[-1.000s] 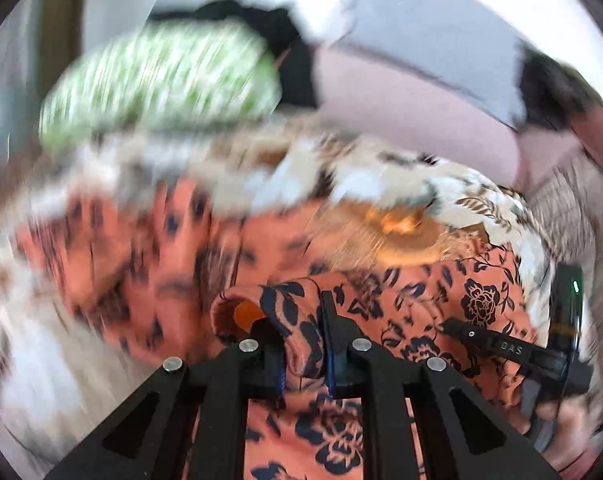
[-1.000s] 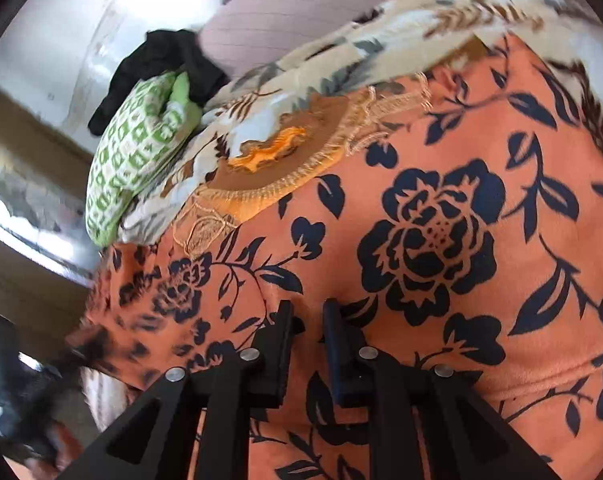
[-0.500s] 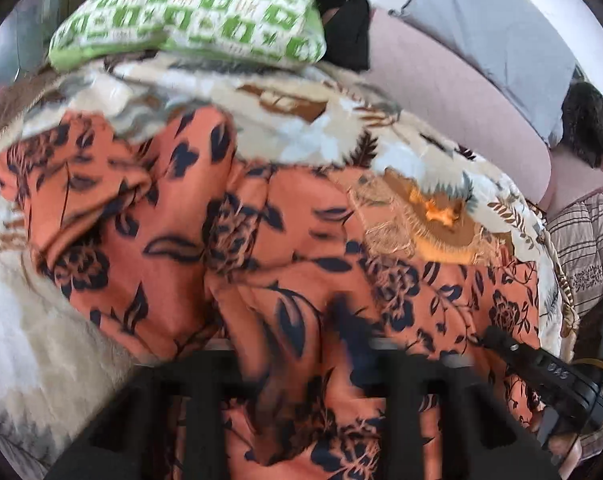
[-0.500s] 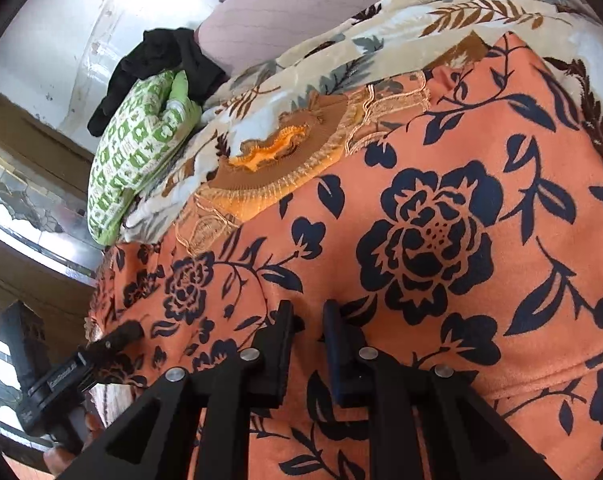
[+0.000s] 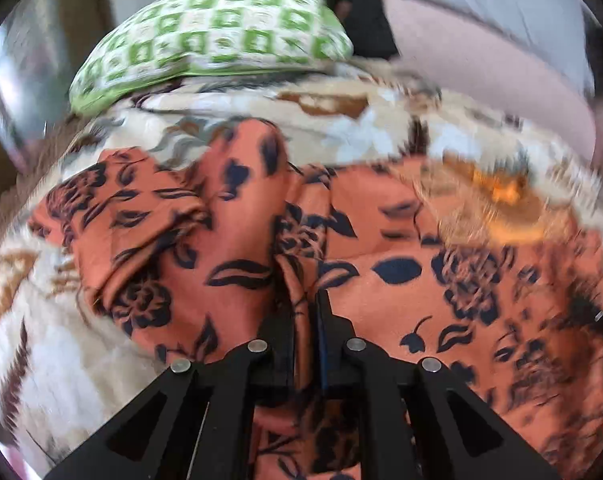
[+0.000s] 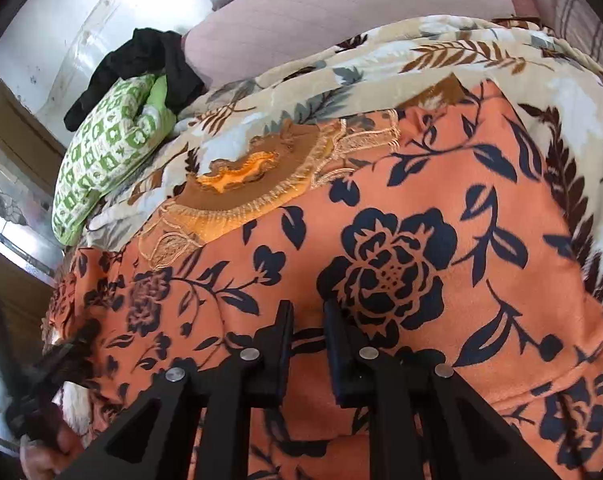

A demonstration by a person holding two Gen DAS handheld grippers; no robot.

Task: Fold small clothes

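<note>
No legible text, labels or numbers anywhere.

Spread over a blanket (image 6: 453,46) lies 1 garment (image 6: 401,208), with a cushion (image 6: 101,160) behind it at the far left, dark clothing (image 6: 141,60) piled on the cushion, a sofa back (image 6: 341,8) beyond.
</note>
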